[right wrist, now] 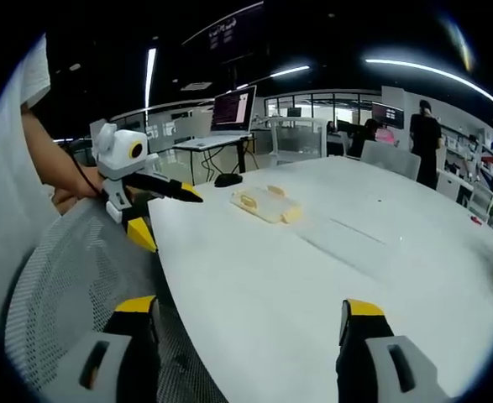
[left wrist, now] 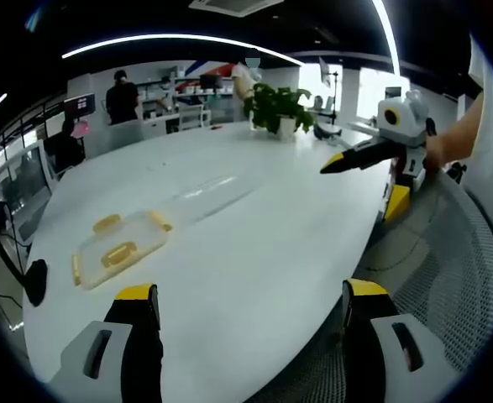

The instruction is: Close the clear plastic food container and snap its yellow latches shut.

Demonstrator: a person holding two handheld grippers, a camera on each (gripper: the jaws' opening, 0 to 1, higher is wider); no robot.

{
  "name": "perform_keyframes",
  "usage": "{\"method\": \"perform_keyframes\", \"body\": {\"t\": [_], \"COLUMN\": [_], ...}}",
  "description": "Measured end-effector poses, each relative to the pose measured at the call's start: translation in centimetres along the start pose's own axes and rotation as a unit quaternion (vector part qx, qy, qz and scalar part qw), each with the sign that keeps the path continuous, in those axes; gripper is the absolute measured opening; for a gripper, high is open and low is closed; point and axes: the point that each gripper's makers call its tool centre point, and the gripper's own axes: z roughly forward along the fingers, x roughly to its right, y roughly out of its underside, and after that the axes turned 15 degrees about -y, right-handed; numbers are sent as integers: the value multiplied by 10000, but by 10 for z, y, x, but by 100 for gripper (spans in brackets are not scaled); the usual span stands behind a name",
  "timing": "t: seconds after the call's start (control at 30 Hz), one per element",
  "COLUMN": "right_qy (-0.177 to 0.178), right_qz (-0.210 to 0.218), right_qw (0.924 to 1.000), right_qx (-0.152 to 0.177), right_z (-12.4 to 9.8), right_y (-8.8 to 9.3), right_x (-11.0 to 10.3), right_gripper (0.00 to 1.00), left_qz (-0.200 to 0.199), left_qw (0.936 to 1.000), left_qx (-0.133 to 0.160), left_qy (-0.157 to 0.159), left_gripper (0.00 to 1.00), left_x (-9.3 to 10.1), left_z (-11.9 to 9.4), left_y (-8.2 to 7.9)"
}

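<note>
Clear plastic container [left wrist: 120, 248] with yellow latches [left wrist: 118, 254] lies untouched on the white table [left wrist: 254, 252], well apart from the left gripper [left wrist: 250, 306] and right gripper [right wrist: 250, 319], both jaws spread; approach squarely over the lid before pressing.

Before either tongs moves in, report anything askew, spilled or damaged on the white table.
Nothing stands out. The clear container with yellow latches lies flat on the white table, no spill around it. A clear flat sheet lies just beyond it. Whether the lid is seated is too small to tell. Both tongs stand open, well short of it.
</note>
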Motion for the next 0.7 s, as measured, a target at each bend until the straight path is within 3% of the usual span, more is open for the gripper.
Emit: {"method": "perform_keyframes", "body": {"t": [0.7], "right_qy": [-24], "right_qz": [-118], "right_qw": [9998], "right_qx": [-136], "right_z": [3], "right_y": [2], "right_x": [-3], "right_gripper": [88], "left_qz": [10], "left_qw": [10000], "left_qx": [-22], "left_qy": [15], "left_gripper": [87], "left_x": [0], "left_z": [0], "left_y": [2]}}
